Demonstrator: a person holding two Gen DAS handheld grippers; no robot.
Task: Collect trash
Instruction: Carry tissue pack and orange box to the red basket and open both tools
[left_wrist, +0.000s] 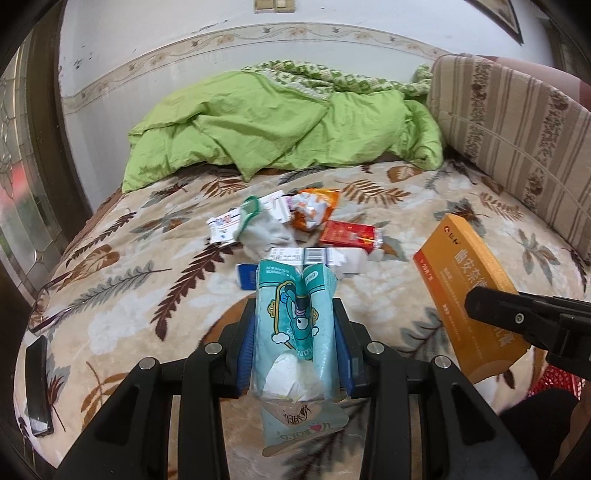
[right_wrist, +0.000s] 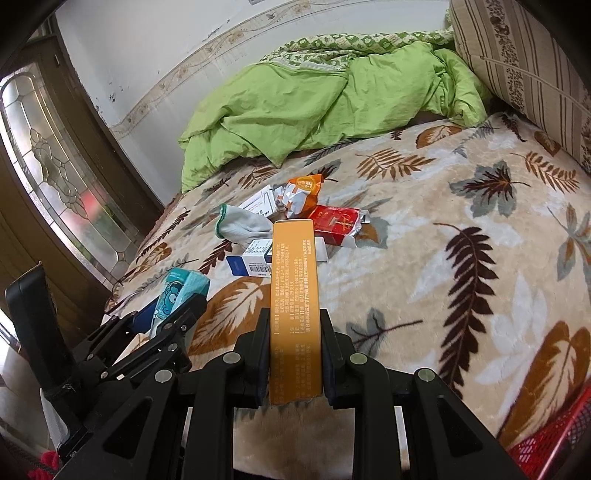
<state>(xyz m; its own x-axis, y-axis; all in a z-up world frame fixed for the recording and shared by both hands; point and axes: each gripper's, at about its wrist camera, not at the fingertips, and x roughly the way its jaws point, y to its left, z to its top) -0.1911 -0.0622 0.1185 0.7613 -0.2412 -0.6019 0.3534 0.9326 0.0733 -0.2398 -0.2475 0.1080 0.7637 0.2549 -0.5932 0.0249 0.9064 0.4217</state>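
The left tongs (left_wrist: 295, 343) clamp a teal tissue pack (left_wrist: 295, 314), crumpled and torn open at its near end; the right tongs (right_wrist: 295, 354) pinch an orange box (right_wrist: 293, 295) by its narrow sides. Both are held clear above the bed (right_wrist: 461, 258), probably bound for the red basket (right_wrist: 554, 443). More trash (left_wrist: 295, 225) lies mid-bed.

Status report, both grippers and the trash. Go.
Left gripper shut on tissue pack. Right gripper shut on orange box. Trash pile on the bed. Red basket at near edge; nothing blocking.
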